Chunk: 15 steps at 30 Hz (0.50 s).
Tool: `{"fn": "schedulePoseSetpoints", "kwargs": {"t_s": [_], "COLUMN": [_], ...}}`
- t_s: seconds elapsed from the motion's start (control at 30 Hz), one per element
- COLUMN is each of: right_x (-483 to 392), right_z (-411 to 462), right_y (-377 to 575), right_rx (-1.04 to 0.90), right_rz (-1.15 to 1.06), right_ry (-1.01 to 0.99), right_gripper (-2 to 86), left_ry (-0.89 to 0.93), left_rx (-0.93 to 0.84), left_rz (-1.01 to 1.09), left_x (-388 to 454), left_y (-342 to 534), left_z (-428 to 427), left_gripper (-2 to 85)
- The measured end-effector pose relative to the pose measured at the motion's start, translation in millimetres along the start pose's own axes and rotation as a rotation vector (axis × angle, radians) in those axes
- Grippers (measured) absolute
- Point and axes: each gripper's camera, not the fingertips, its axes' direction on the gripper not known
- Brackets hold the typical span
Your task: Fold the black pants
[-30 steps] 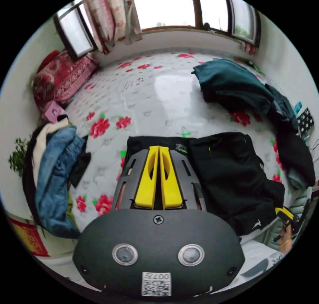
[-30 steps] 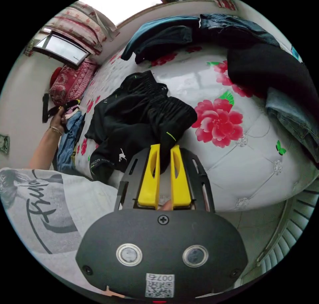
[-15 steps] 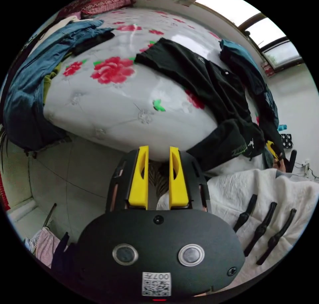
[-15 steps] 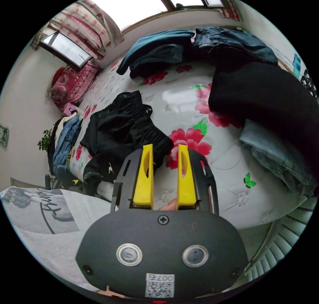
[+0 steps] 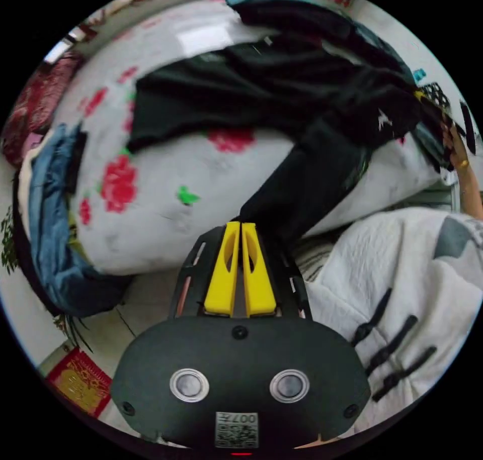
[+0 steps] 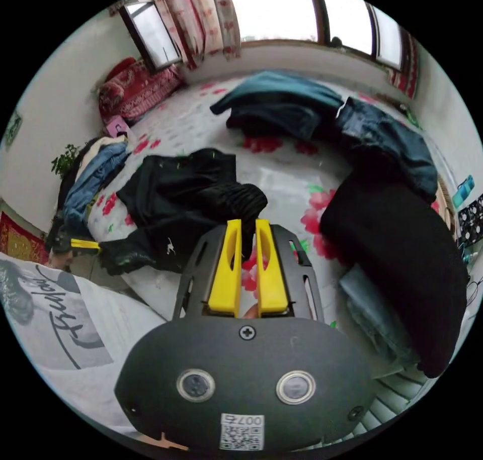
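Right now the black pants [image 5: 282, 88] lie rumpled across the flowered bed [image 5: 166, 178], with one leg spilling over the bed's near edge toward the person. In the left gripper view the left tool [image 5: 240, 228] has its yellow jaws drawn close together at the end of that hanging leg; dark cloth sits right at the tips, and it looks pinched, though the blur leaves some doubt. In the right gripper view the right tool [image 6: 247, 226] has its jaws narrowly parted on either side of the gathered, ribbed end of the pants [image 6: 201, 198], with cloth between them; whether both press on it I cannot tell.

The step in hand seems to be taking hold of both ends in order to spread the garment. To do it well, each tool should catch a full bite of hem or waistband, not a loose fold. The two should then draw apart evenly so the cloth comes taut and flat before any fold.

The pants' long axis appears to run from the ribbed end on the bed to the leg hanging off the edge. A blue jeans pile [image 5: 48, 218] and other dark clothes [image 6: 397, 259] lie nearby.
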Motion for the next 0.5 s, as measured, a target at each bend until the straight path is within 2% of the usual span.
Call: {"fn": "schedulePoseSetpoints", "kwargs": {"t_s": [0.1,0.17,0.23,0.3,0.4,0.5], "right_x": [8.4,15.1,29.6,34.3,37.7,49.9], "right_z": [-27.6,-21.4,7.4,23.4,23.2,18.4], "right_y": [13.5,26.1,43.9,61.2,82.5,85.6], "right_rx": [0.110,0.101,-0.018,-0.068,-0.054,-0.046], "right_rz": [-0.021,-0.002,0.094,0.159,0.203,0.235], "right_ry": [0.008,-0.015,-0.105,-0.096,-0.081,-0.101], "right_gripper": [6.1,6.5,7.1,7.4,8.1,9.0], "left_ry": [-0.011,0.024,0.068,0.166,0.288,0.322], "left_rx": [0.237,0.300,0.297,0.217,0.204,0.214], "left_rz": [-0.099,-0.129,-0.211,-0.339,-0.455,-0.520], "left_x": [-52.6,-76.7,-100.3,-124.0,-136.2,-150.7], "left_y": [7.4,11.9,17.7,33.0,64.2,80.9], "left_z": [-79.7,-95.2,-82.9,-45.8,-10.7,3.6], "left_gripper": [0.2,3.1,5.9,8.0,9.4,10.5]}}
